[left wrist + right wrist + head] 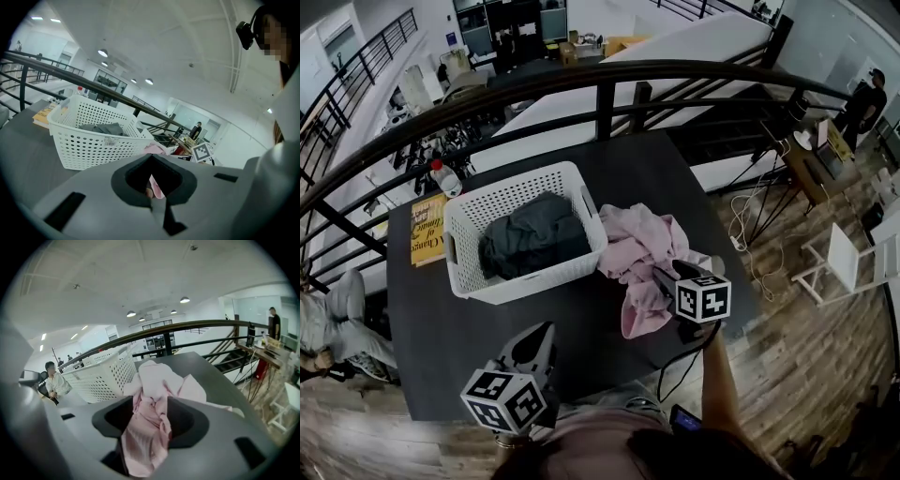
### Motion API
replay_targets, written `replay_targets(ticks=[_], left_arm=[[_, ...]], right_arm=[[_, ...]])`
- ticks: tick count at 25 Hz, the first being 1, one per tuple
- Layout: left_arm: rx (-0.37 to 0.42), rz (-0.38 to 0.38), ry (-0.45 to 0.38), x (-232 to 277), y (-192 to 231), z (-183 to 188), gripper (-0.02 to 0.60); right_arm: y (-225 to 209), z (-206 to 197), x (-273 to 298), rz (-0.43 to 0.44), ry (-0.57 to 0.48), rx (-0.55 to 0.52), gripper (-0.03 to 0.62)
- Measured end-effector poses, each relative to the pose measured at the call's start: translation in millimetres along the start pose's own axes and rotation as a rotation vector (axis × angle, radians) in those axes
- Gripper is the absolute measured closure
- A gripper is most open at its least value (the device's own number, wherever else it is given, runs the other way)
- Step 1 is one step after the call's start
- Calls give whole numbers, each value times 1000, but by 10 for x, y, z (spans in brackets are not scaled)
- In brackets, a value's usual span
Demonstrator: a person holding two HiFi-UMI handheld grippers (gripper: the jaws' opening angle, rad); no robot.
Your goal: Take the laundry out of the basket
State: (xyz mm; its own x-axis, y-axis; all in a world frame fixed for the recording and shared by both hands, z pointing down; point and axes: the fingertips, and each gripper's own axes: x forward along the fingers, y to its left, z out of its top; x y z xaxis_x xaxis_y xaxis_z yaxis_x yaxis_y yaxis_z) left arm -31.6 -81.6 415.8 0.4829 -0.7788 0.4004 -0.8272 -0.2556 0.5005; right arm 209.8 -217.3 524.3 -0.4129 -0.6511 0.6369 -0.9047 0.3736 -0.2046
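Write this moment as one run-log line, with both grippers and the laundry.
left gripper: shut, empty | right gripper: shut on pink garment, beside basket | grey garment: in basket

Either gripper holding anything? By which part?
Right gripper holds the pink garment by a bunched fold at its near end. Left gripper holds nothing.

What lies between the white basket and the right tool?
A pink garment fills that stretch, from the basket to the right tool; head view.
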Motion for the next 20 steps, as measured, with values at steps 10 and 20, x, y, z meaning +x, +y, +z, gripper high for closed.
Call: replay_targets(ticks=[10, 20], left_arm=[[1, 0, -22, -338, 184, -6, 584], [5, 4, -47, -684, 468, -49, 584]], right_arm=[[371, -60, -294, -30, -62, 47, 425], [800, -28, -511, -105, -184, 67, 550]])
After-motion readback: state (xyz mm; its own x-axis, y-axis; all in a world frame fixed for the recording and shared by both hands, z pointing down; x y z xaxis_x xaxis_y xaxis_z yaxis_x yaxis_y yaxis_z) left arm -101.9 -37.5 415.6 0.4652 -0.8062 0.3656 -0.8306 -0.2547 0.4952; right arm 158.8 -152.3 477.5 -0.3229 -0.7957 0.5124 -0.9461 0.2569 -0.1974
